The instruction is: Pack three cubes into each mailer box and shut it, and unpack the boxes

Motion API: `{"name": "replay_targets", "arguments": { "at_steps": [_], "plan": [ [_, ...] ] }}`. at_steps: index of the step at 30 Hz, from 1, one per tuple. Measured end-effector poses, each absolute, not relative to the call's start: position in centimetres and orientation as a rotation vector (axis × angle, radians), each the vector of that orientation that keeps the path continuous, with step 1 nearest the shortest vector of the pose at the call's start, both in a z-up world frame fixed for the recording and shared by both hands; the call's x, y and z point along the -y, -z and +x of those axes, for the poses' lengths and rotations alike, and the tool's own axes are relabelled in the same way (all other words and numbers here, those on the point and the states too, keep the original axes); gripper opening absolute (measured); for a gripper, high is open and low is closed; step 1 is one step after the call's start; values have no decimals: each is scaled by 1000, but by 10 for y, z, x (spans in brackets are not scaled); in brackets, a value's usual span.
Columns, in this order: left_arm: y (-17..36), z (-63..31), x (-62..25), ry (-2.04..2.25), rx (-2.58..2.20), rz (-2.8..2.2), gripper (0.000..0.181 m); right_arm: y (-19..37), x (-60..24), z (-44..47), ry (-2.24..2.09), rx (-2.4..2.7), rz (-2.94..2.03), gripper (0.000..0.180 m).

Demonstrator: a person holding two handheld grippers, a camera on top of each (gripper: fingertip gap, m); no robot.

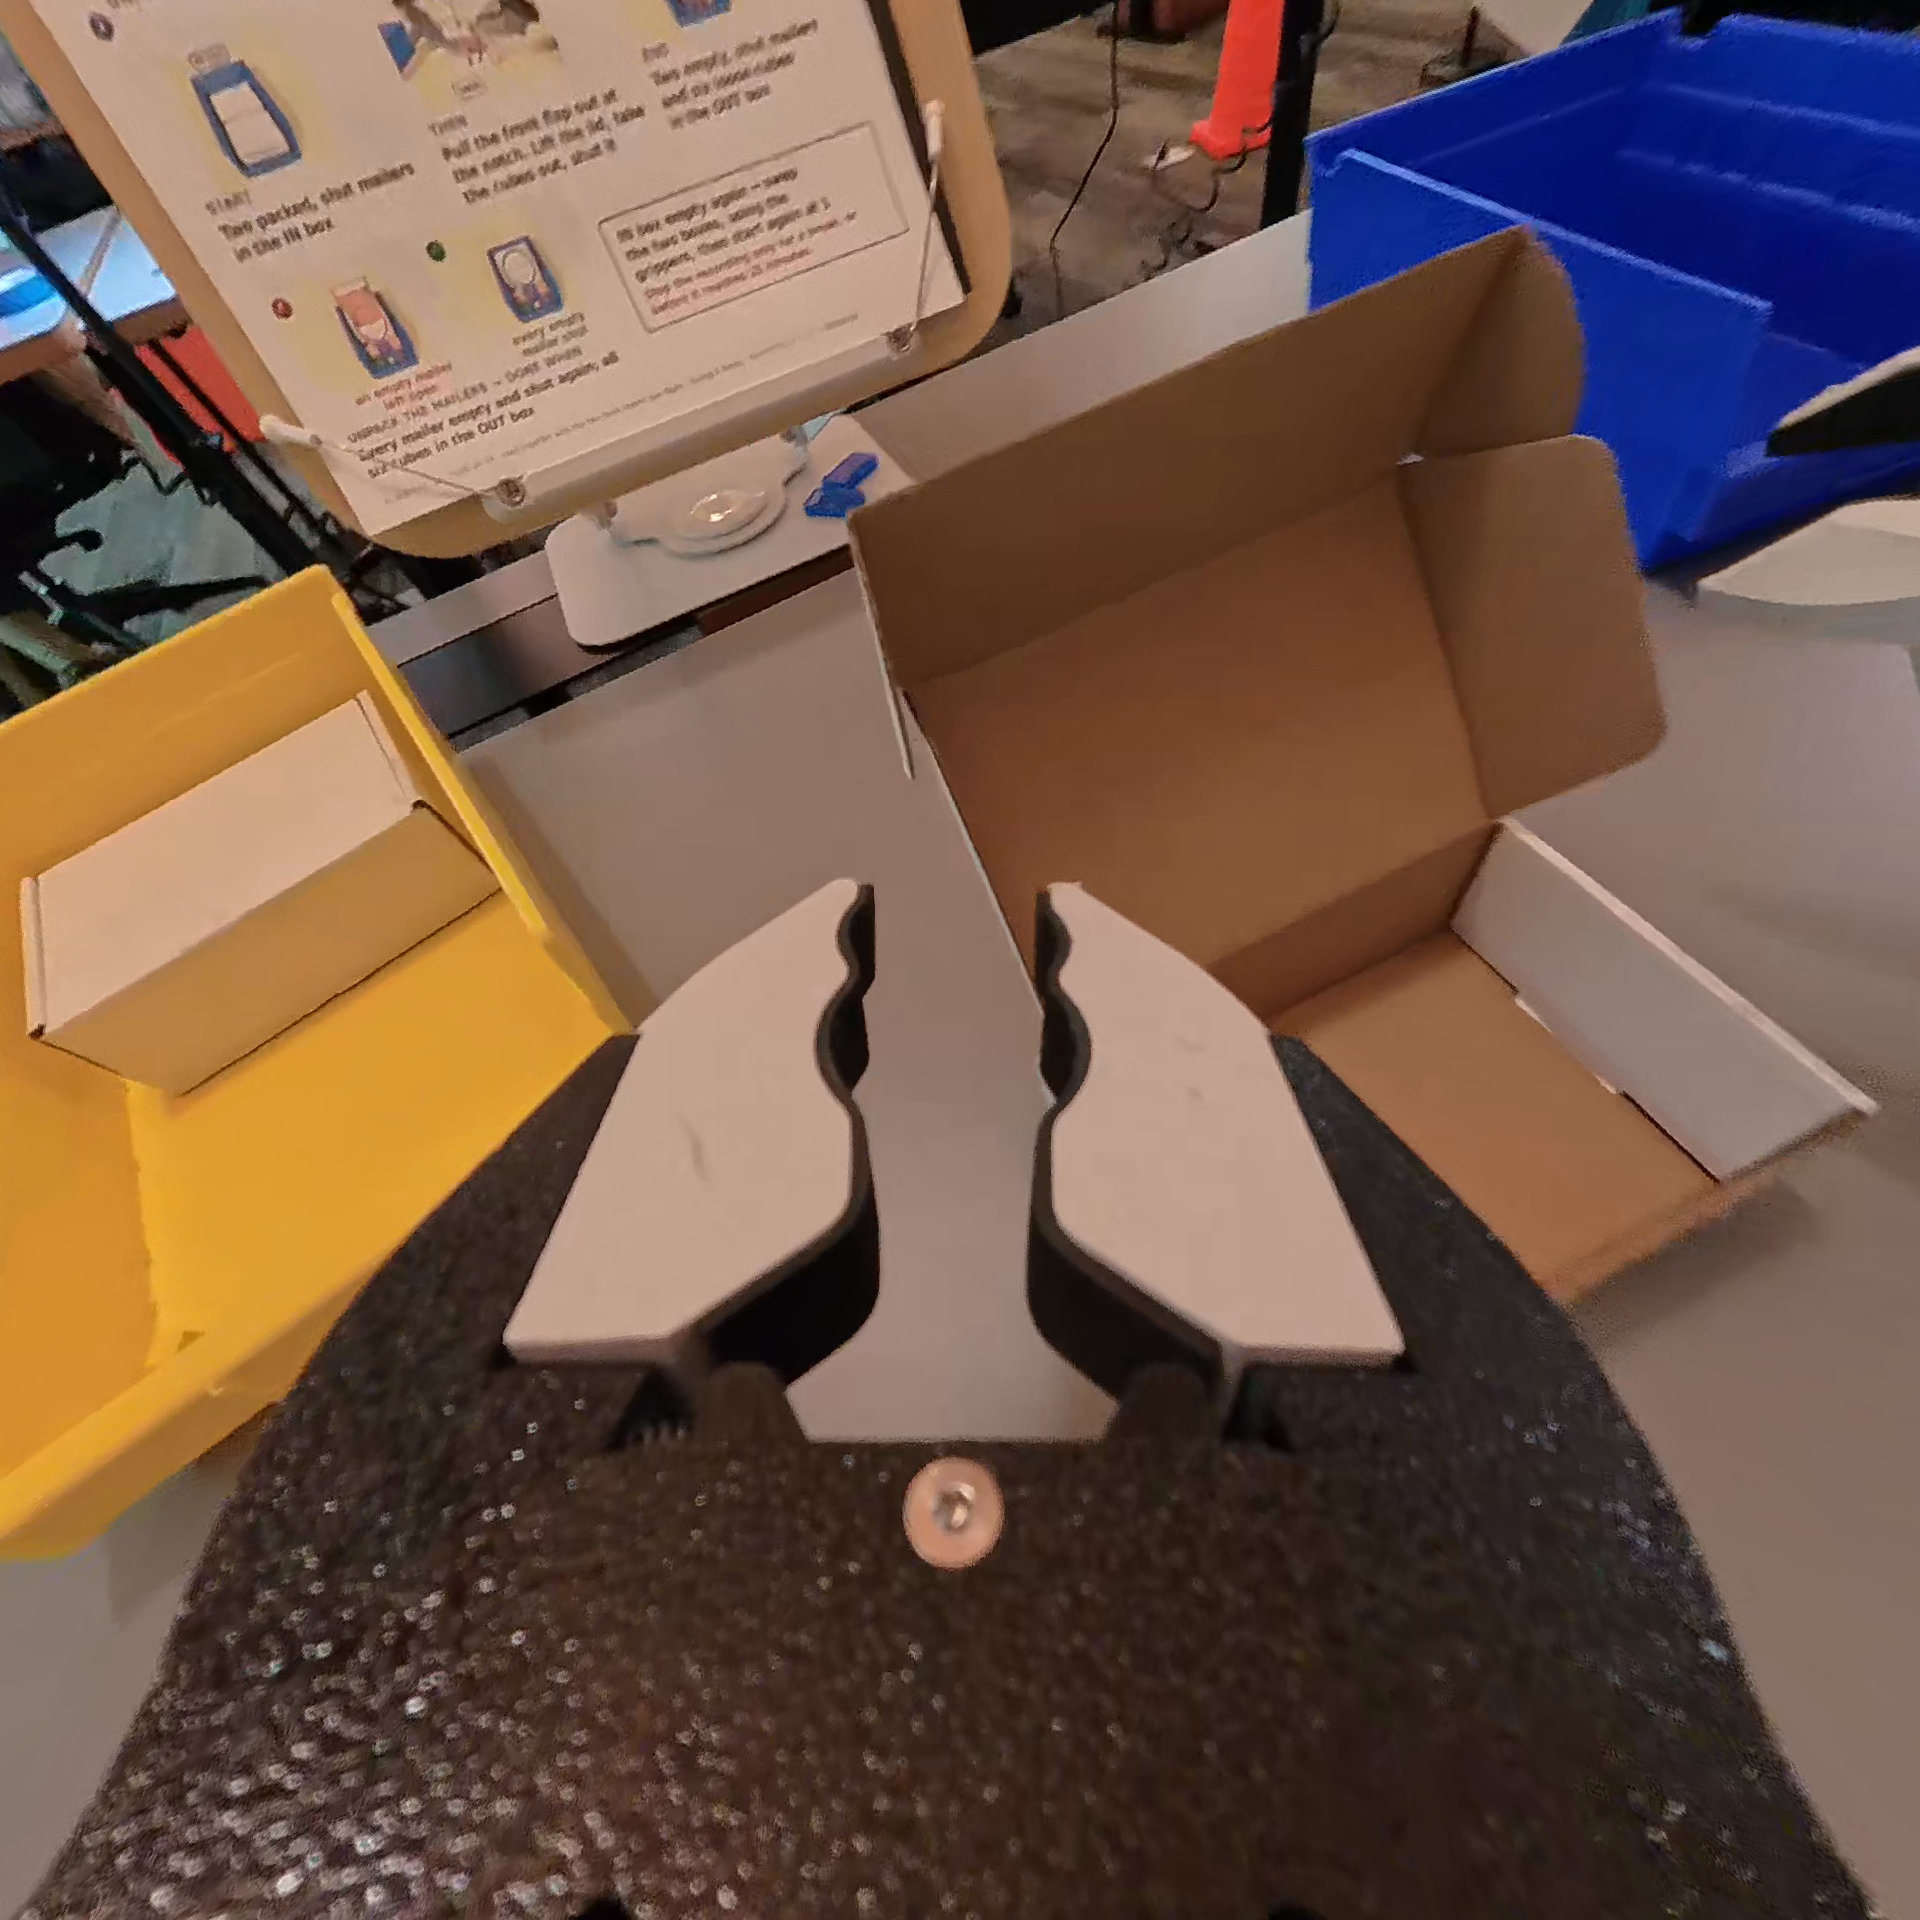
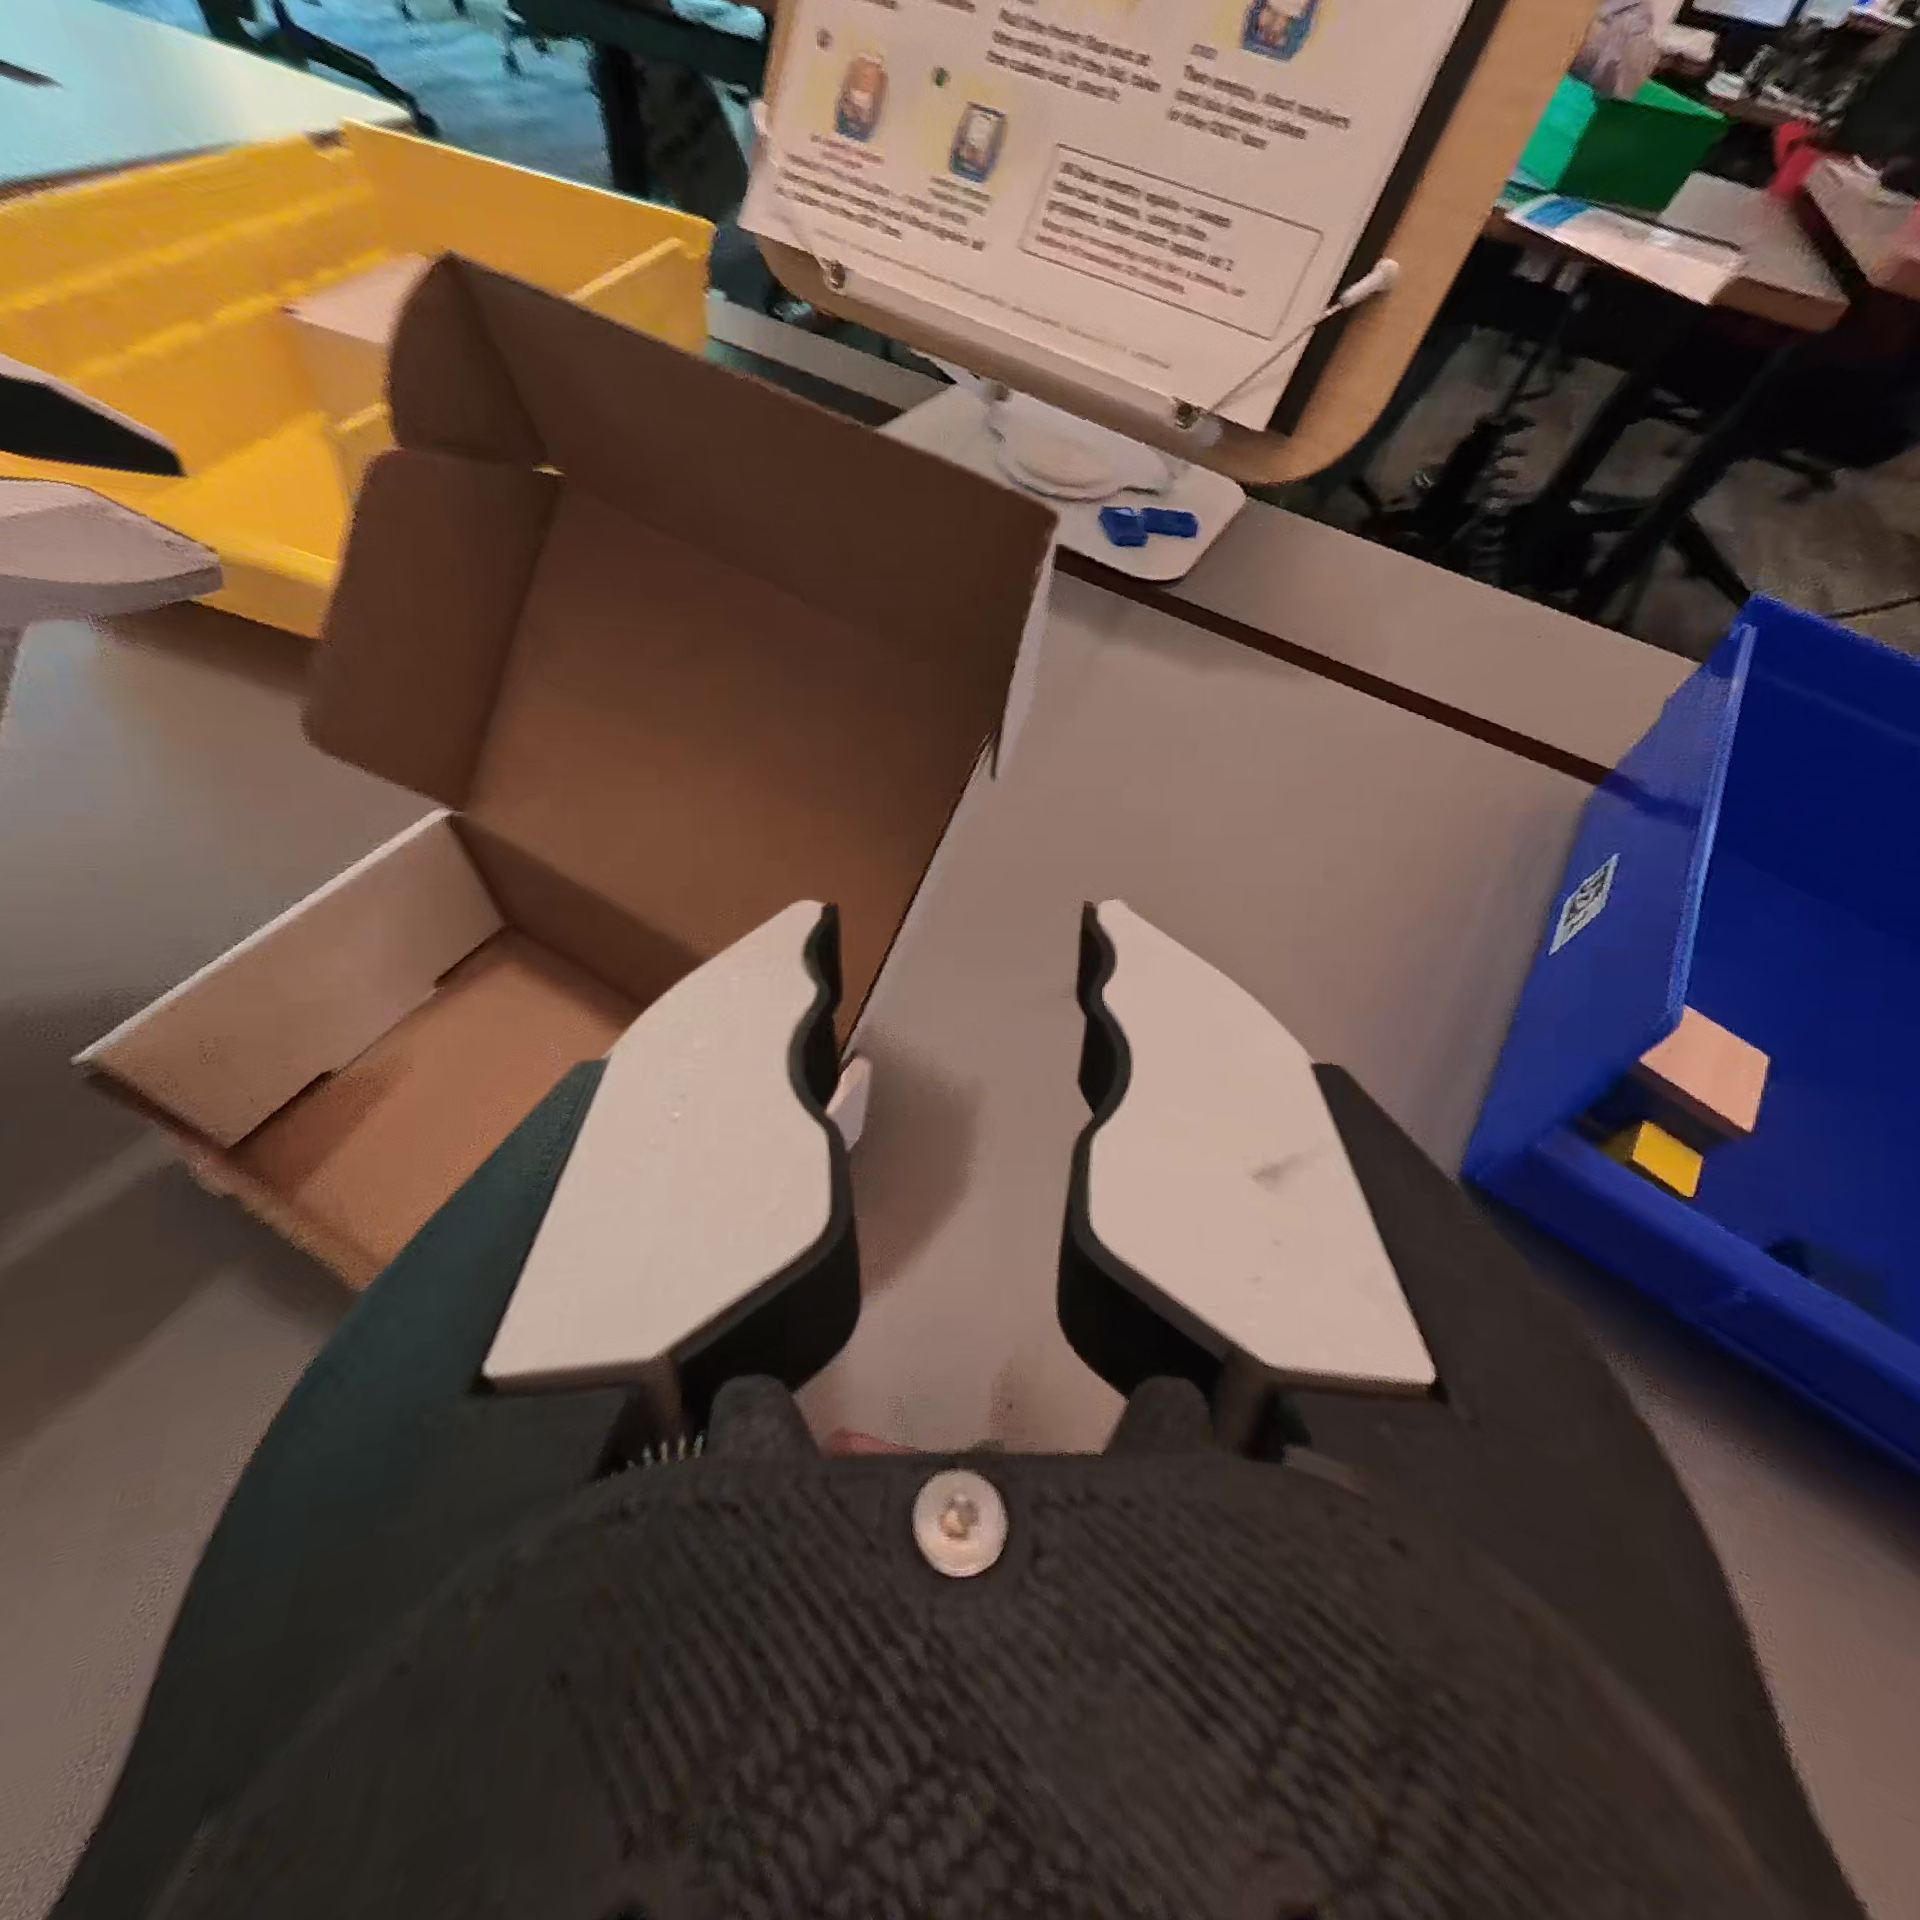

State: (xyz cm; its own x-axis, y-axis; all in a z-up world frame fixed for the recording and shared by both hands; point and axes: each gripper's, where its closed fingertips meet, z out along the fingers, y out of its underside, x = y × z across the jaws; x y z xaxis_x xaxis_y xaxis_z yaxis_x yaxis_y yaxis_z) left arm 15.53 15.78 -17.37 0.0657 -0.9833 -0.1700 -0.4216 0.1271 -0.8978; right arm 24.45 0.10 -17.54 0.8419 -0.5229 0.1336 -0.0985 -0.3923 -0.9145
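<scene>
An open mailer box [image 1: 1382, 1060] stands on the grey table with its lid up; its brown inside shows no cubes. It also shows in the right wrist view [image 2: 416, 1081]. My left gripper [image 1: 954, 902] is open and empty, just left of this box. My right gripper [image 2: 956, 920] is open and empty, just right of the box. A shut white mailer box [image 1: 239, 925] lies in the yellow bin [image 1: 312, 1195]. In the blue bin [image 2: 1745, 1039] I see a tan cube [image 2: 1704, 1086] and a yellow cube [image 2: 1662, 1158].
An instruction sheet on a stand [image 1: 582, 229] is at the table's back edge, with small blue pieces [image 2: 1143, 523] on its white base. The blue bin [image 1: 1662, 270] is at right, the yellow bin [image 2: 208, 343] at left. The other gripper's tip [image 2: 94, 540] shows at far left. My right gripper is the nearer one to the tan cube [image 2: 1704, 1086]: about 25 cm, against 45 cm.
</scene>
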Motion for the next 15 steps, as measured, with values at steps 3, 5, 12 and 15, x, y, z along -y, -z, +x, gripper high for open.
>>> {"name": "replay_targets", "arguments": {
  "at_steps": [3, 5, 12, 15],
  "plan": [
    [180, 172, -164, 749, -1507, -1493, 28, 176, -17, 254, 437, -494, -1926, 28],
    [183, 180, -163, 749, -1524, -1511, 26, 179, -23, 258, 430, -515, -1927, 22],
    [188, 195, -164, 749, -1534, -1528, 19, 189, -34, 269, 458, -512, -1949, 10],
    [185, 197, -167, 763, -1482, -1523, 5, 187, -38, 271, 463, -506, -1916, 6]
  ]
}}
